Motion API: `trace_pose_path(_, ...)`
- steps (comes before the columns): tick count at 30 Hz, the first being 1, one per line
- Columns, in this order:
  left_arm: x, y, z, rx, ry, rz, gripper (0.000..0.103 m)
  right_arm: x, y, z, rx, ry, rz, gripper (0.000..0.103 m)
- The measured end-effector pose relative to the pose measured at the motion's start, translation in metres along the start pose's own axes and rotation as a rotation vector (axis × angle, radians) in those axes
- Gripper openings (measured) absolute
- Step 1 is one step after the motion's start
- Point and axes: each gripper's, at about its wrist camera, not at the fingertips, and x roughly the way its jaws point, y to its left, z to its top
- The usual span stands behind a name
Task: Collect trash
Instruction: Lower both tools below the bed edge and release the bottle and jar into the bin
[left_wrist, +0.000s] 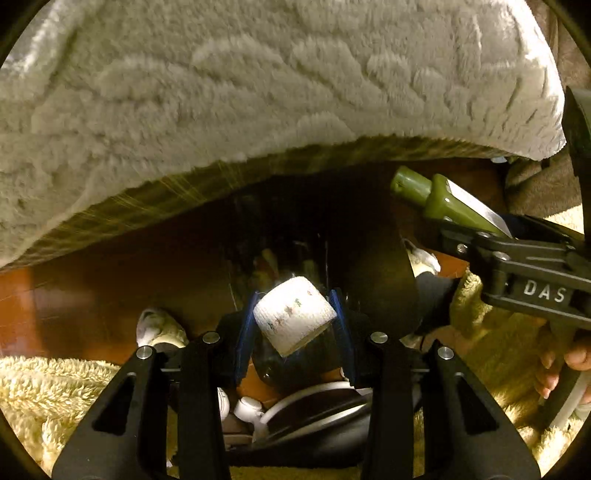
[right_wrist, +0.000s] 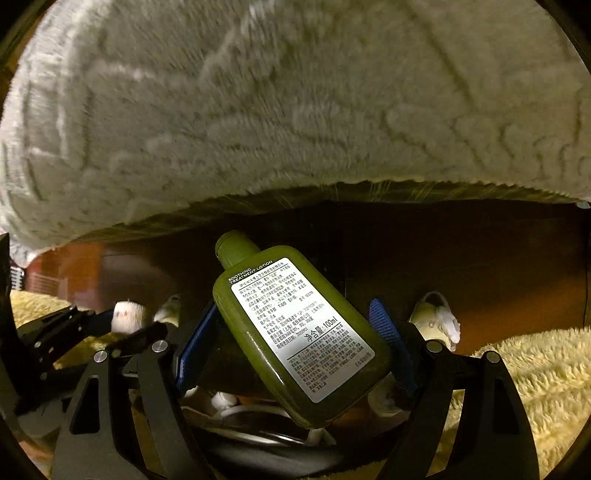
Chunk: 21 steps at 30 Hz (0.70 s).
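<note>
Left wrist view: left claw (left_wrist: 295, 317) clenched on a white bandage roll (left_wrist: 294, 313), pinched between its blue pads, roll tilted, one flat end facing 7 o'clock. Behind it, a dark opening, contents too dim to make out. Grey fleece blanket (left_wrist: 240, 96) fills the upper half. At 3 o'clock the right claw (left_wrist: 476, 225) comes in, carrying a green lotion bottle (left_wrist: 439, 192), cap pointing to 10 o'clock. Yellow shaggy rug (left_wrist: 44, 391) at 8 o'clock.

Right wrist view: right claw (right_wrist: 295, 343) grasping the green lotion bottle (right_wrist: 291, 332) across its lower body, white printed label facing the camera, cap toward 11 o'clock. Left claw (right_wrist: 122, 317) at 9 o'clock with the bandage roll (right_wrist: 127, 315). Grey fleece blanket (right_wrist: 295, 103) overhead; yellow shaggy rug (right_wrist: 535, 376) at 4 o'clock. Dark wooden panel (right_wrist: 461, 258) behind the bottle.
</note>
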Motion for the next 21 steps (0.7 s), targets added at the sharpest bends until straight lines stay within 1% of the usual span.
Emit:
trace_pose_path(3,0.004,-0.002,-0.001,0.006,0.009,-0.002,0.038,0.002,0.002,-0.003,0.003,-0.002,0.016,0.082)
trace_pose_path(5,0.006,-0.004,-0.001,0.01,0.013,0.006,0.044,0.002,0.001,-0.002,0.012,-0.001,0.023,0.082)
trace_pose_path(6,0.007,-0.005,0.0,0.011,0.011,0.01,0.05,0.001,-0.001,-0.001,0.015,-0.002,0.026,0.082)
trace_pose_path(9,0.004,-0.004,0.0,0.007,0.002,0.017,0.057,-0.008,-0.005,0.004,0.024,-0.024,0.034,0.082)
trace_pose_path(12,-0.004,-0.001,0.002,-0.009,-0.016,0.024,0.064,-0.02,-0.009,0.005,0.036,-0.058,0.029,0.087)
trace_pose_path(14,-0.012,0.003,0.003,-0.028,-0.039,0.021,0.068,-0.03,-0.012,0.008,0.048,-0.09,0.028,0.09)
trace_pose_path(16,-0.024,0.009,0.005,-0.052,-0.077,0.015,0.079,-0.049,-0.016,0.012,0.064,-0.129,0.016,0.097)
trace_pose_path(17,-0.029,0.008,0.006,-0.06,-0.094,0.014,0.082,-0.056,-0.019,0.011,0.072,-0.147,0.01,0.098)
trace_pose_path(19,-0.044,0.011,0.007,-0.081,-0.139,0.018,0.091,-0.073,-0.025,0.009,0.091,-0.186,-0.001,0.099)
trace_pose_path(21,-0.061,0.013,0.006,-0.096,-0.187,0.029,0.094,-0.094,-0.031,0.008,0.104,-0.226,-0.01,0.099)
